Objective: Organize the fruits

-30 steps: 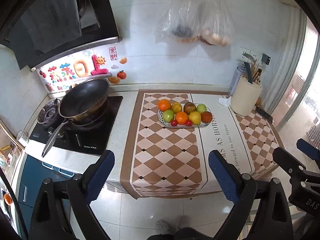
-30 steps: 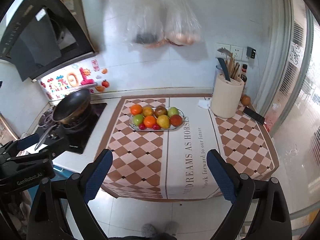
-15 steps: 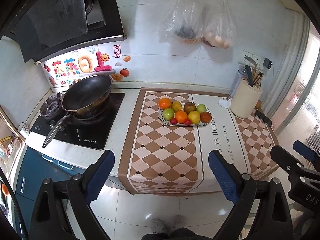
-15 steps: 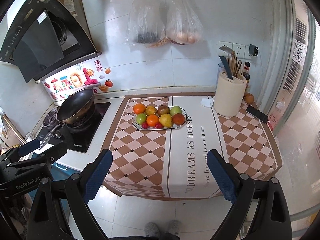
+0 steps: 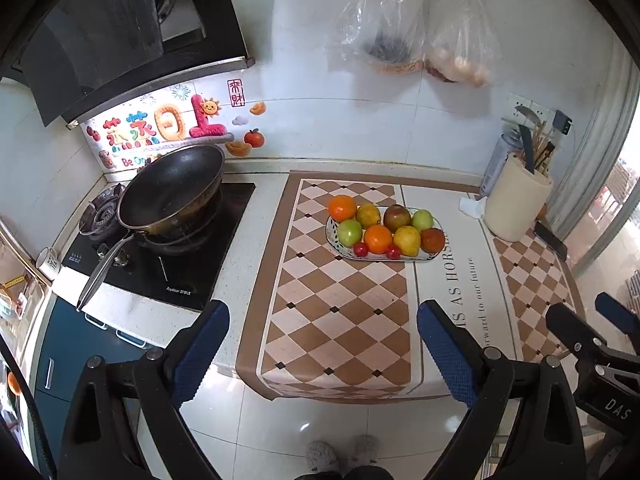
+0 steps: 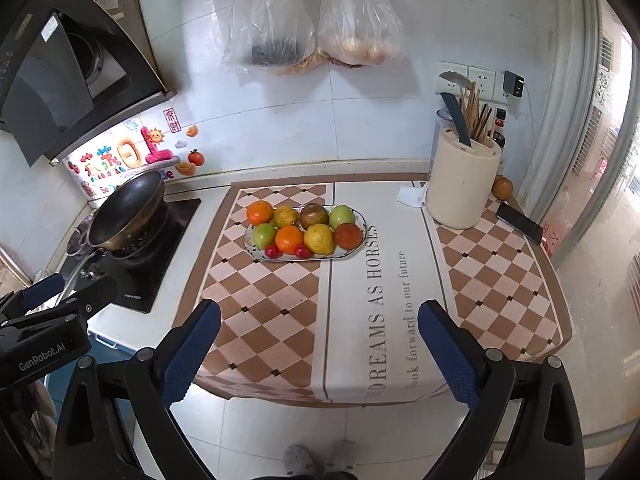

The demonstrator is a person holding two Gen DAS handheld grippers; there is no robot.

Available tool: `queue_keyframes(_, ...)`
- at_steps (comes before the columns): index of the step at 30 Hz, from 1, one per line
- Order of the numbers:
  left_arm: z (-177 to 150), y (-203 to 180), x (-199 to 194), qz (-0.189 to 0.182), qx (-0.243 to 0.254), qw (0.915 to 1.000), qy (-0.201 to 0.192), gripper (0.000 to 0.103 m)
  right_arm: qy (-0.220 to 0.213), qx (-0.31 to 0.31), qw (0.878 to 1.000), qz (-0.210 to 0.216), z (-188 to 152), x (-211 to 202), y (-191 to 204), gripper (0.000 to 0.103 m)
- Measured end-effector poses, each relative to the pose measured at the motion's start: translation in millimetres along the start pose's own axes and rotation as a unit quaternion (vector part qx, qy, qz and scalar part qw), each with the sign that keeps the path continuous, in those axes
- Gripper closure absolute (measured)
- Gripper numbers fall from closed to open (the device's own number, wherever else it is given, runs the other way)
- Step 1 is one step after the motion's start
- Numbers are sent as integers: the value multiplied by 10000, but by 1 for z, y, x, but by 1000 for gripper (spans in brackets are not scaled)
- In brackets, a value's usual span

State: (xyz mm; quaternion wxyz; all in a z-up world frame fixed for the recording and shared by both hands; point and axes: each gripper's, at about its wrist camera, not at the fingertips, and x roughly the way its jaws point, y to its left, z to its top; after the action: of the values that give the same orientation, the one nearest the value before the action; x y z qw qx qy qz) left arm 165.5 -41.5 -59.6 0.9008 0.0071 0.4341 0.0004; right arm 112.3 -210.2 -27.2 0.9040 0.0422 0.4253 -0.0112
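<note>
blue-padded left tool (image 5: pixel 322 344) wide open, holding nothing, hanging off the front edge of the counter (image 5: pixel 256 216) above the floor. right tool (image 6: pixel 318 344) same: jaws spread wide, empty, also short of the counter edge. each tool shows at the side of the other's view. fruit plate (image 6: pixel 360 220) sits on the checkered brown and cream table runner (image 6: pixel 272 304), toward the back of the counter, well apart from both tools. on the plate: two oranges (image 6: pixel 259 212), yellow citrus (image 6: pixel 285 216), brownish apple (image 6: pixel 314 216), two green fruits (image 6: pixel 342 216), yellow pear-like fruit (image 6: pixel 319 239), red-orange fruit (image 6: pixel 348 236), two small red tomatoes (image 6: pixel 273 251) at the front rim. black wok (image 5: pixel 172 194) on the stove (image 5: pixel 200 272) to the left. cream utensil holder (image 6: pixel 462 184) with chopsticks and a knife at back right, phone (image 6: pixel 519 223) beside it, one small round fruit (image 6: pixel 502 187) behind the holder. two plastic bags (image 6: pixel 272 24) hang on the wall. person's slippers (image 6: pixel 298 460) visible on the floor.
</note>
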Motion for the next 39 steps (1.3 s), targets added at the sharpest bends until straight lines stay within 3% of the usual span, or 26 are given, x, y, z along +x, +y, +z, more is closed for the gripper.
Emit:
queue_keyframes(14, 7, -5, 45, 99, 6, 9994, 337, 7, 247, -99, 9995, -164, 18, 48, 0, 2)
queue_keyframes(27, 11, -6, 51, 64, -19, 9995, 321, 7, 285, -148, 9993, -191, 18, 55, -1, 2)
queue_keyframes(30, 12, -6, 50, 40, -24, 9995, 307, 0, 276, -144, 9993, -186, 18, 55, -1, 2)
queue_keyframes(39, 13, -9, 48, 24, -2, 9996, 288, 0, 247, -175, 9993, -216, 19, 54, -3, 2)
